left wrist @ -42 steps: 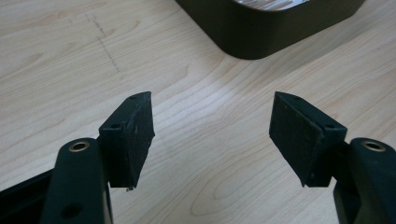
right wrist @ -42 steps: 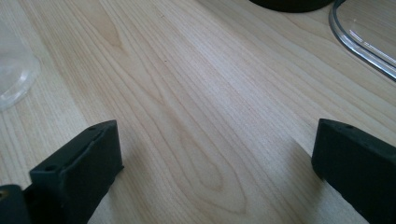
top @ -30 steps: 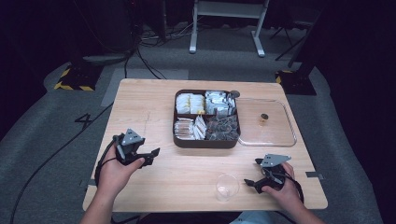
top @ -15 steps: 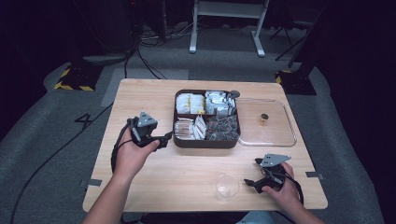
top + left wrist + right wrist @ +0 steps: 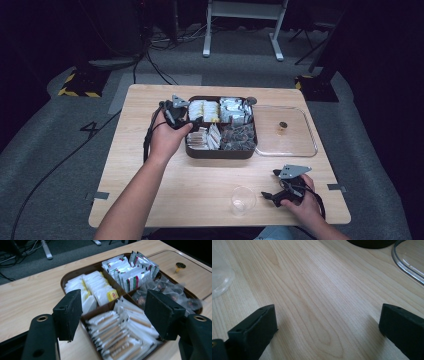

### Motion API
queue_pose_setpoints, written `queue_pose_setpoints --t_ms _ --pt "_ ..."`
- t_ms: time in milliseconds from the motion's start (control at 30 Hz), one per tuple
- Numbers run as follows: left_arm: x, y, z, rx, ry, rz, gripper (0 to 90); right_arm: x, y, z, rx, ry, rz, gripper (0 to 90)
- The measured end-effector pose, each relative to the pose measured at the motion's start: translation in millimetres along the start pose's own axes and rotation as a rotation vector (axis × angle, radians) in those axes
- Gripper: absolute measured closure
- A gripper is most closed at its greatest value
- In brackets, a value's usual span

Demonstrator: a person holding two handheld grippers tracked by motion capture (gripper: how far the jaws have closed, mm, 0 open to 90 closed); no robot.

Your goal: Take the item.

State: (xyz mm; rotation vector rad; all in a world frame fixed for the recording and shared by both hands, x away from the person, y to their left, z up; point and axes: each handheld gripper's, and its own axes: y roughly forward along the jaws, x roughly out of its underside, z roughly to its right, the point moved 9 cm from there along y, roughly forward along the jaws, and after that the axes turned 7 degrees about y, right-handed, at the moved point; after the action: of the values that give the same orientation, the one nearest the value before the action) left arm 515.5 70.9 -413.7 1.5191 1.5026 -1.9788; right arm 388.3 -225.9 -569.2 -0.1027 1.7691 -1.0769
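Note:
A dark brown tray [image 5: 220, 152] with four compartments of packets sits mid-table. My left gripper [image 5: 192, 121] hovers open at the tray's left edge. In the left gripper view its jaws frame white-and-brown stick packets [image 5: 122, 332], with white sachets [image 5: 93, 288] and silver packets [image 5: 131, 271] beyond. My right gripper [image 5: 270, 195] rests open near the table's front right, beside a clear plastic cup [image 5: 242, 200]. The right gripper view has bare wood between its jaws and the cup [image 5: 219, 275] at the left edge.
A clear lid [image 5: 286, 131] with a small dark knob [image 5: 283, 125] lies right of the tray; it appears as a curved clear rim [image 5: 409, 265] in the right gripper view. Cables and a stand [image 5: 242, 20] are on the floor behind the table.
My left gripper has moved from the table's left side forward and right to the tray's left edge. The right gripper has stayed put.

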Motion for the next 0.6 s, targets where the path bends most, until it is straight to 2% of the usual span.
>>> queue_pose_setpoints --t_ms 200,300,400,500,600 --pt "-11.5 26.4 -1.3 -0.012 0.015 -0.008 32.1 0.0 0.0 0.0 0.000 0.000 0.000 1.7" --pt "-14.9 38.8 -2.5 -0.007 -0.018 -0.007 32.1 0.0 0.0 0.0 0.000 0.000 0.000 1.7" --pt "-16.4 55.3 -7.2 -0.009 -0.015 -0.015 33.0 0.0 0.0 0.0 0.000 0.001 0.000 1.7" --pt "-12.9 70.9 -12.6 -0.013 -0.040 -0.040 33.0 -0.1 0.0 -0.2 0.000 0.004 0.001 1.7" --pt "-9.1 86.4 -16.0 -0.013 -0.064 -0.043 33.1 -0.4 0.3 -0.4 0.000 0.006 0.002 1.7"
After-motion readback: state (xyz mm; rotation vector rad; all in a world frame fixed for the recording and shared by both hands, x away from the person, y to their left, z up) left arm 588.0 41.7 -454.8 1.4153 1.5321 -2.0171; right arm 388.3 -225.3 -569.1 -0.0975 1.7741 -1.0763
